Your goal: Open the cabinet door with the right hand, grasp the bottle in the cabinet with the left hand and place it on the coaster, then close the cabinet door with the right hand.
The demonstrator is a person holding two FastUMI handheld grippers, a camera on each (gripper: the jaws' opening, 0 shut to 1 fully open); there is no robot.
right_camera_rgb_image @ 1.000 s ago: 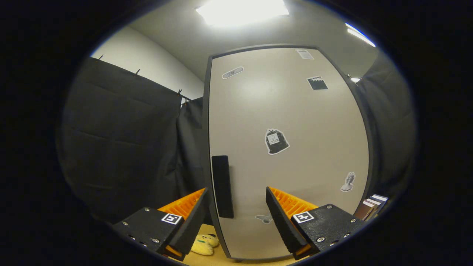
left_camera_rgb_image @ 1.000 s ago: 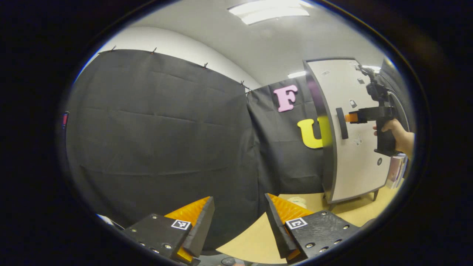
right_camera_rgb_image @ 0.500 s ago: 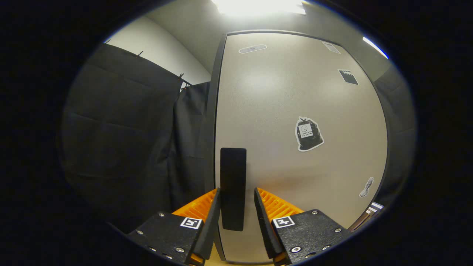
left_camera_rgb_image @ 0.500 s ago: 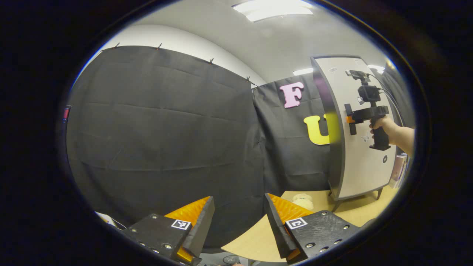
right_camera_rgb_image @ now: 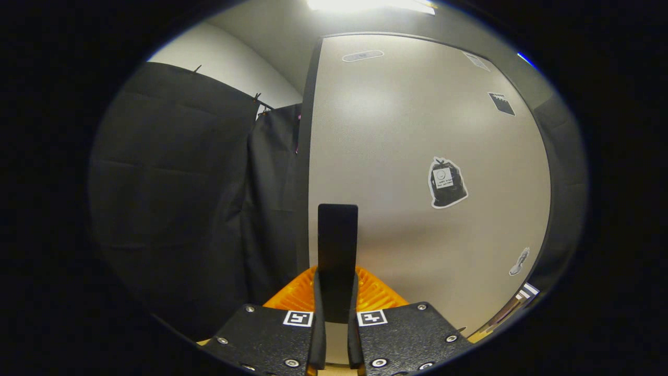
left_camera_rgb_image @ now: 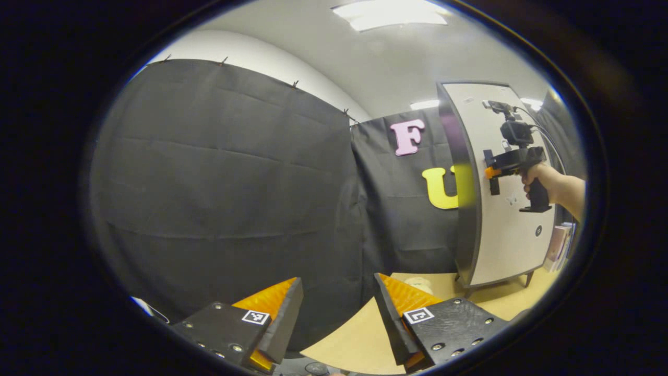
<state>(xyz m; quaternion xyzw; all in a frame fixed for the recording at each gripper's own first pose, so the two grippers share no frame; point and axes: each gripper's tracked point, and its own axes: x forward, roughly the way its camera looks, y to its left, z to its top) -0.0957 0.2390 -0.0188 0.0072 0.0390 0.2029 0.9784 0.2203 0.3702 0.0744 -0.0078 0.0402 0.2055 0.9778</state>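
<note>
The right gripper (right_camera_rgb_image: 335,313) clamps both fingers on the single dark vertical handle (right_camera_rgb_image: 337,245) at the left edge of the pale cabinet door (right_camera_rgb_image: 417,130), which bears several small stickers. The left gripper (left_camera_rgb_image: 338,308) hangs with fingers wide apart, empty, above the tan table (left_camera_rgb_image: 360,339), well left of the cabinet door.
</note>
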